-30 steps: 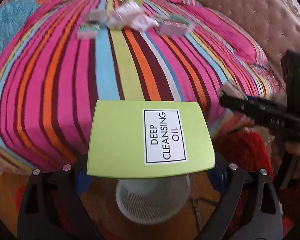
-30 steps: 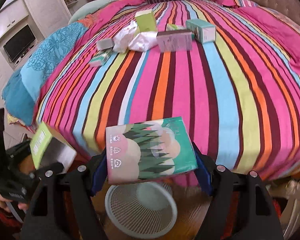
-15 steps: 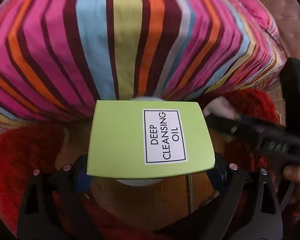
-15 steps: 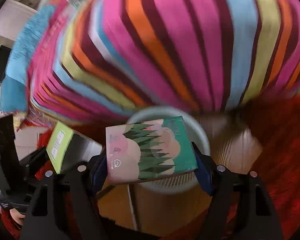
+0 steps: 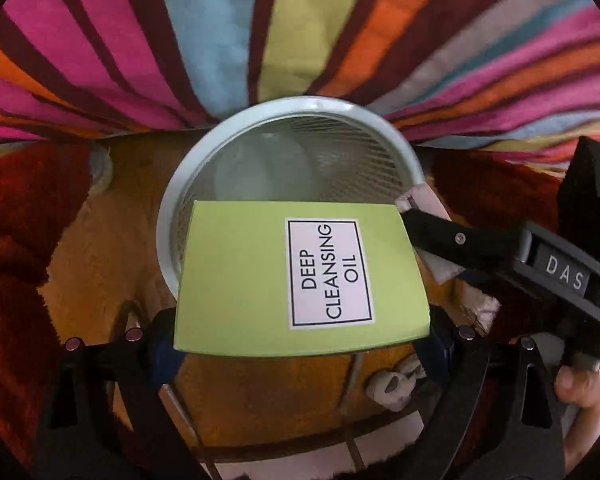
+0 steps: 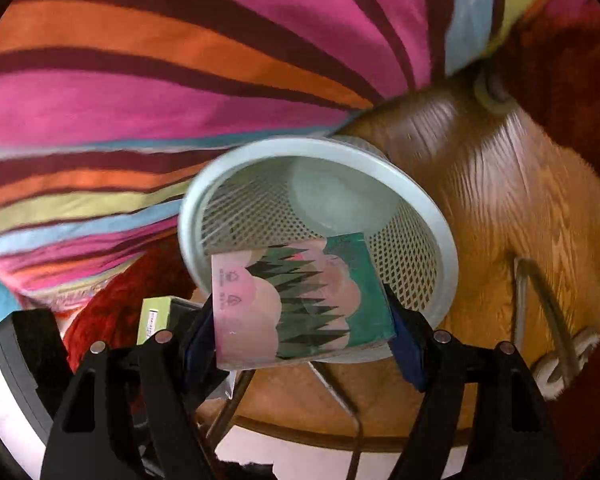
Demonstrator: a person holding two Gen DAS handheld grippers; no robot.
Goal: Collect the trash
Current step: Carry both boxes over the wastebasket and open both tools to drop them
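The left gripper [image 5: 300,354] was clamped on a lime-green box [image 5: 300,276], its blue-padded jaws set wide against the two side walls of the carton. The box's top face carried a white label with a thin black border reading "DEEP CLEANSING OIL", the text running lengthwise away from the jaws. Directly beyond the fingertips, and partly covered by the far end of the box, stood a pale mesh wastebasket [image 5: 236,168] on a wooden floor [image 5: 100,248], close against the hanging edge of a striped bedspread [image 5: 300,28]. The right gripper [image 6: 300,344] was closed to about half its span on a pink-and-green carton [image 6: 300,300] printed with dark fir trees and pale hills; small pictogram symbols on its pink end were too small to read. That carton projected forward from the jaws over the near rim of the same wastebasket [image 6: 412,248], whose interior appeared empty. In the left wrist view the right gripper's body showed the raised letters "DAS" and a lit green indicator, with a hand [image 5: 580,392] below it. A red rug [image 5: 12,240] bordered the floor.
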